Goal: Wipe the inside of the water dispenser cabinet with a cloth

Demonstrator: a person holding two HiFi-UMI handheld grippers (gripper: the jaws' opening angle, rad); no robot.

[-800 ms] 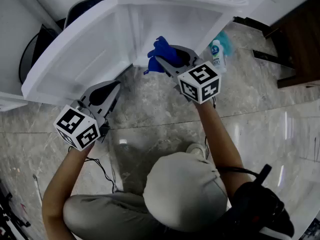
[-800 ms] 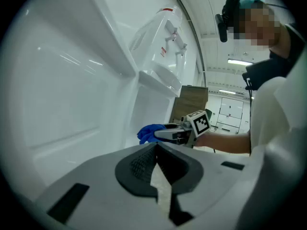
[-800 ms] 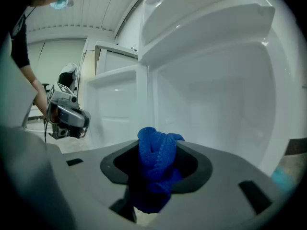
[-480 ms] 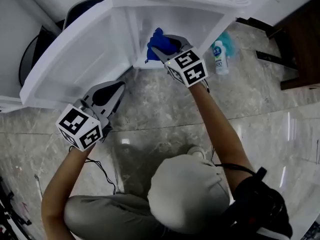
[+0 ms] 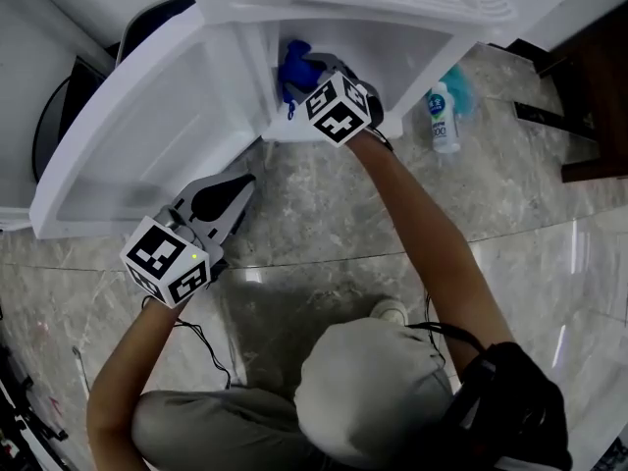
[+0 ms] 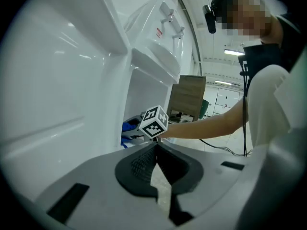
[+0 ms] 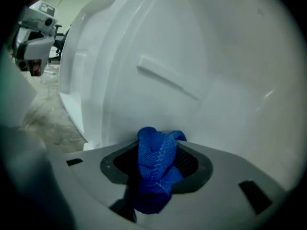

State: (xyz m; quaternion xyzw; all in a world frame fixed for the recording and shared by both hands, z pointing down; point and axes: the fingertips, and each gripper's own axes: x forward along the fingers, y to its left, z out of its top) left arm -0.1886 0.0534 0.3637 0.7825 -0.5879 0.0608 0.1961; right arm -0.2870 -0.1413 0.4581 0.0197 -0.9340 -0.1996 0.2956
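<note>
The white water dispenser's lower cabinet (image 5: 402, 42) stands open, its door (image 5: 147, 126) swung out to the left. My right gripper (image 5: 299, 75) reaches into the cabinet's left side, shut on a bunched blue cloth (image 5: 291, 62). In the right gripper view the cloth (image 7: 156, 169) fills the jaws and faces the white inner wall (image 7: 192, 71); I cannot tell whether it touches the wall. My left gripper (image 5: 240, 183) hangs shut and empty over the floor, just below the door's edge. In the left gripper view its jaws (image 6: 156, 145) point at the cabinet and the right gripper's marker cube (image 6: 154, 122).
A white labelled bottle (image 5: 444, 116) stands on the marble floor right of the cabinet, with something teal (image 5: 458, 81) behind it. A dark bin (image 5: 59, 106) sits far left, brown furniture (image 5: 599, 86) far right. A cable (image 5: 211, 346) trails by the person's knee.
My right gripper has carried the blue cloth up and to the left, from in front of the opening into the cabinet. The left gripper has stayed near the door's lower edge.
</note>
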